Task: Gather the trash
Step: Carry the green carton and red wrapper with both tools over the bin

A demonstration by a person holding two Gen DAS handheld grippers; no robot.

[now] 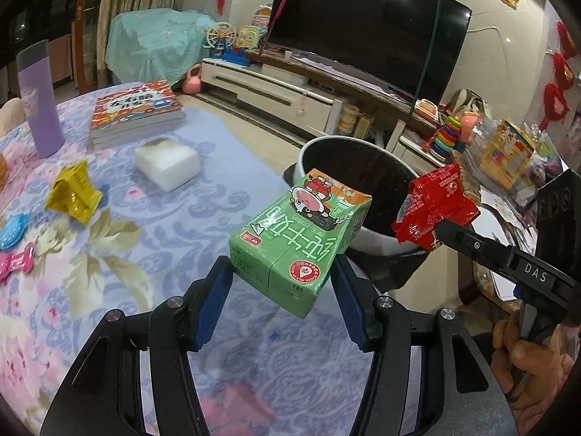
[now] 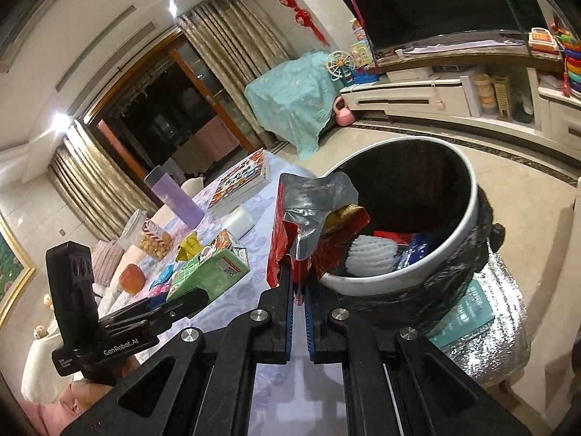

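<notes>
Left wrist view, foreground: the left gripper (image 1: 281, 272) pinches a green milk carton (image 1: 297, 232) by its lower end, one blue pad against each side, and holds it above the flowered tablecloth (image 1: 109, 254) near the table edge. To its right, the right gripper (image 1: 441, 232) has its fingers pressed together on a crumpled red wrapper (image 1: 432, 207); a hand (image 1: 526, 356) grips its handle. Just behind both items stands the trash bin (image 1: 308, 152), white-rimmed and lined with a black bag.

Right wrist view: the red wrapper (image 2: 290, 239), silver inside, rises from the closed fingertips just beside the bin rim (image 2: 468, 218). The bin already contains a white foam net (image 2: 370, 258) and red and blue scraps.

Middle distance on the table: a gold wrapper (image 1: 74, 196), a white block (image 1: 167, 161), a stack of books (image 1: 136, 112) and a purple bottle (image 1: 38, 101).

Background: a television (image 1: 366, 25) on a low cabinet (image 1: 268, 91).
</notes>
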